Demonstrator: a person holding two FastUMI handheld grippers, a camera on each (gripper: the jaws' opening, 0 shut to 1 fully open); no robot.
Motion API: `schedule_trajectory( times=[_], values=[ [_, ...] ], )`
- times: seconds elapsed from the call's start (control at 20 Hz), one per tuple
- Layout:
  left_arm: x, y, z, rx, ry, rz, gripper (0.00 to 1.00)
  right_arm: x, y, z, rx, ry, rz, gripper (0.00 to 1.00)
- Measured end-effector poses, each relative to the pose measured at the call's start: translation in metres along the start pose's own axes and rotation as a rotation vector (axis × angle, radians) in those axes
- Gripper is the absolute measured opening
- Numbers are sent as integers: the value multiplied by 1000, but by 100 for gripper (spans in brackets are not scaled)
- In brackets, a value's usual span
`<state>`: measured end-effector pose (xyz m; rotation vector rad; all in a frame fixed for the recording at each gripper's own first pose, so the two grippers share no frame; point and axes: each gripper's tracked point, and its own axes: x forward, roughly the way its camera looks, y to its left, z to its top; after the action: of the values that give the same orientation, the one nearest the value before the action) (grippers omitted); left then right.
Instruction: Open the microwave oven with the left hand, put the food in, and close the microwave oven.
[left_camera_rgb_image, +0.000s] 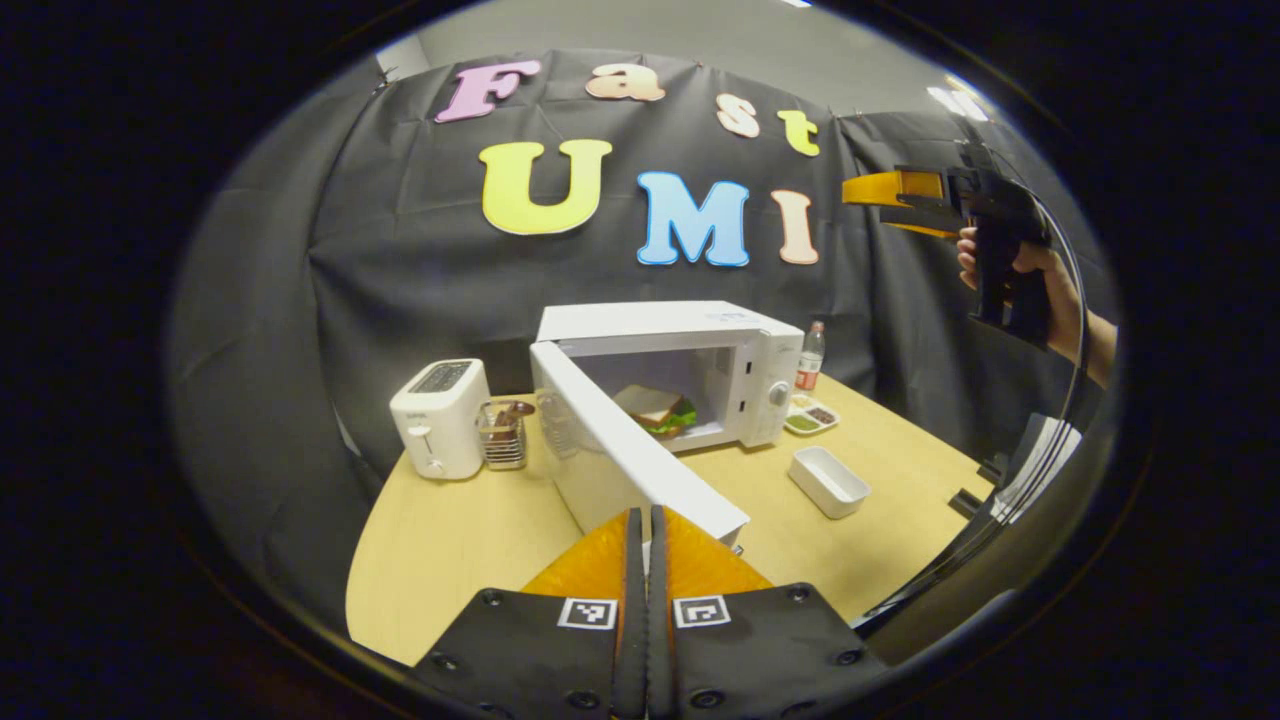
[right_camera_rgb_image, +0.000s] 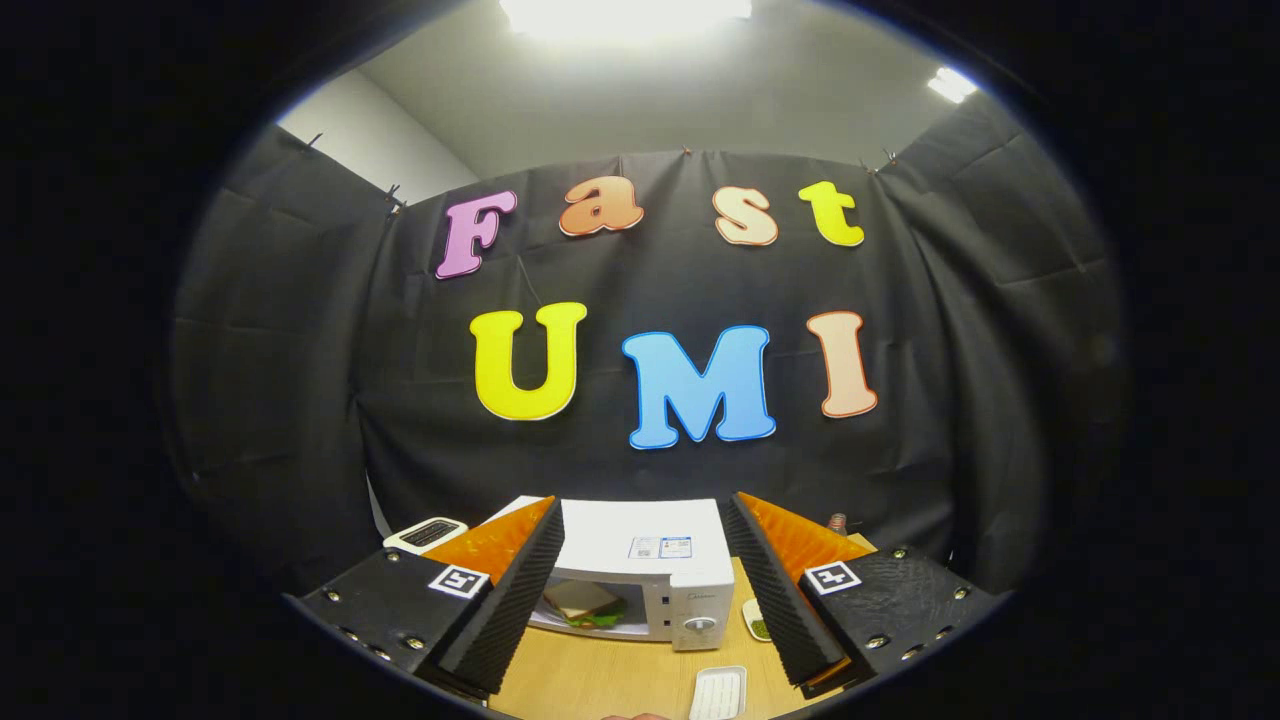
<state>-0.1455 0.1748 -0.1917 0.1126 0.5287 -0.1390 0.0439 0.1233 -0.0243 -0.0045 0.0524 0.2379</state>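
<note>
Light wooden counter (left_camera_rgb_image: 470, 540) inside a booth draped in black cloth, grey ceiling with bright lights overhead. The white microwave (left_camera_rgb_image: 690, 340) sits mid-counter with its door (left_camera_rgb_image: 620, 450) swung wide open and the sandwich (left_camera_rgb_image: 657, 409) inside. Toaster (left_camera_rgb_image: 438, 418) and a wire rack (left_camera_rgb_image: 502, 435) to its left, a bottle (left_camera_rgb_image: 811, 356), snack tray (left_camera_rgb_image: 812, 414) and white empty dish (left_camera_rgb_image: 828, 481) to its right. Left hand-held gripper (left_camera_rgb_image: 647, 520) is closed with nothing in it, tips just beside the door's edge. Right hand-held gripper (right_camera_rgb_image: 645, 580), held high by a hand (left_camera_rgb_image: 1040, 290), gapes wide, empty. Label on the microwave is too small to read.

No legible text or labels.
</note>
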Motion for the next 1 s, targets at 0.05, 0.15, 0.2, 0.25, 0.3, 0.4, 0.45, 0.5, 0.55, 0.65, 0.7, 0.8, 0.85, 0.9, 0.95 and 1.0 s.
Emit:
schedule_trajectory(
  times=[0.05, 0.15, 0.2, 0.25, 0.3, 0.4, 0.45, 0.5, 0.55, 0.65, 0.7, 0.8, 0.85, 0.9, 0.95, 1.0],
  values=[
    [4, -8, 3, 4, -1, -6, 10, 6, -4, -1, 0, 0, -1, 99],
    [15, -25, 7, 16, -3, -21, 7, 8, -19, -2, 2, 0, -9, 99],
    [20, -32, 8, 17, 0, -29, 6, 9, -24, -2, 7, 0, -12, 99],
    [25, -38, 9, 20, 2, -35, 6, 10, -30, -2, 11, 1, -15, 99],
    [31, -45, 12, 25, 3, -39, 7, 12, -35, -2, 14, 3, -18, 99],
    [43, -54, 17, 43, 5, -41, 7, 14, -45, -2, 18, 1, -24, 99],
    [49, -59, 19, 50, 6, -46, 7, 15, -49, 1, 20, -8, -27, 99],
    [55, -66, 21, 57, 7, -56, 7, 15, -53, 3, 15, -14, -33, 99],
    [60, -70, 23, 64, 7, -68, 7, 16, -59, 2, 5, -17, -39, 99],
    [70, -84, 25, 72, 13, -91, 7, 15, -67, 6, -11, -30, -47, 99],
    [76, -89, 27, 76, 12, -102, 7, 16, -71, 8, -14, -35, -50, 99],
    [87, -98, 32, 86, 13, -121, 7, 18, -76, 10, -16, -45, -58, 99],
    [94, -102, 33, 88, 12, -130, 7, 18, -81, 10, -18, -44, -64, 99],
    [101, -107, 36, 89, 11, -139, 7, 17, -86, 9, -18, -43, -71, 100],
    [107, -111, 37, 89, 12, -145, 7, 17, -91, 9, -15, -41, -79, 99],
    [113, -115, 38, 89, 13, -150, 7, 16, -95, 8, -11, -37, -85, 99]
  ],
)
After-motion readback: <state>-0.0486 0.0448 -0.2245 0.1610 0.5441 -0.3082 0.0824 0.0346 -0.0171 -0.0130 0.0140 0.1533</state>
